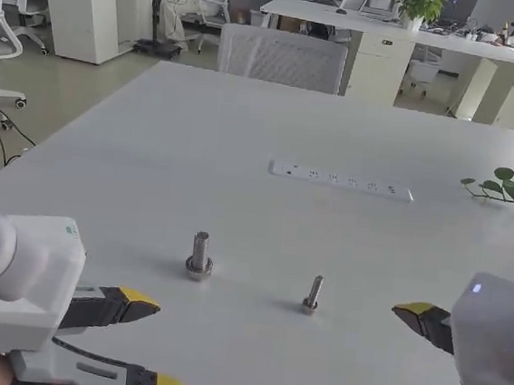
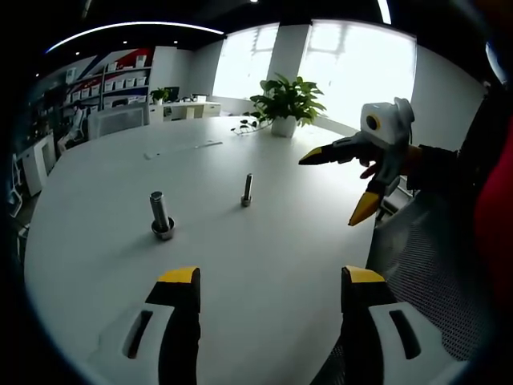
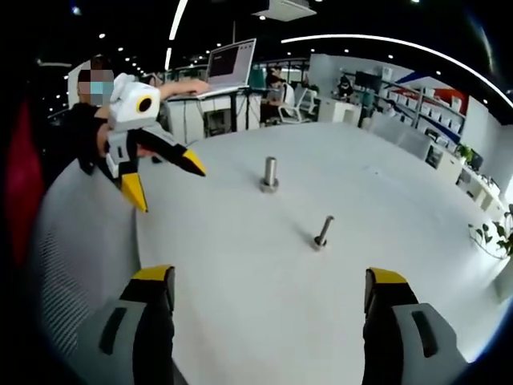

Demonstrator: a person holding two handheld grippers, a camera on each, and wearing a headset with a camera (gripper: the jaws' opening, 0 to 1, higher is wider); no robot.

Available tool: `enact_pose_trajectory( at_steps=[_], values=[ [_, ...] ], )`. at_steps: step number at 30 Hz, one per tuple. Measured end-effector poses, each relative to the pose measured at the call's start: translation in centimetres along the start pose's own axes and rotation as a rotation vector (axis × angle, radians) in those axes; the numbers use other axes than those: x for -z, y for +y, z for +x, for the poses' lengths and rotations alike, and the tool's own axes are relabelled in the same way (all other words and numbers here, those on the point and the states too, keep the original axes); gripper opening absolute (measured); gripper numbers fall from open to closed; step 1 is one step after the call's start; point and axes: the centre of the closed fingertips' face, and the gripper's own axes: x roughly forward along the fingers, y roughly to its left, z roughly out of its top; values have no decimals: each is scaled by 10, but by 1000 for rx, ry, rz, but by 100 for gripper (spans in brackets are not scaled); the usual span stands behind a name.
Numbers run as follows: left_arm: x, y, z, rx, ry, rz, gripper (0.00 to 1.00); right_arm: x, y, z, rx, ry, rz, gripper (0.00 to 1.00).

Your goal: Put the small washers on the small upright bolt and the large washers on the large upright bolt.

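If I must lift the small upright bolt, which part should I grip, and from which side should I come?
Probably the upper shank of the small bolt, jaws closing across it. It stands on its wider head, so the slim shank is the free part. The open right gripper is nearer it, so coming from that side looks simplest.

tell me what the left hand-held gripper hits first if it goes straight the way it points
Probably the small bolt, nearly centred ahead between its open jaws; the large bolt sits off the line. Height is unclear, so it might pass over.
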Motion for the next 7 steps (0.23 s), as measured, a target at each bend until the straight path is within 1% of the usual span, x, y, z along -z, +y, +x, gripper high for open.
enact_pose_trajectory(
  at_steps=[2, 5, 7],
  values=[
    [0, 1, -1, -1, -4, -1, 71, -8, 0, 0, 5, -46, 7, 100],
    [-1, 1, -2, -3, -9, -3, 72, -8, 3, 1, -6, -44, 29, 100],
    [-1, 2, -2, -4, -10, -4, 72, -5, 4, 4, -1, -32, 21, 100]
  ],
)
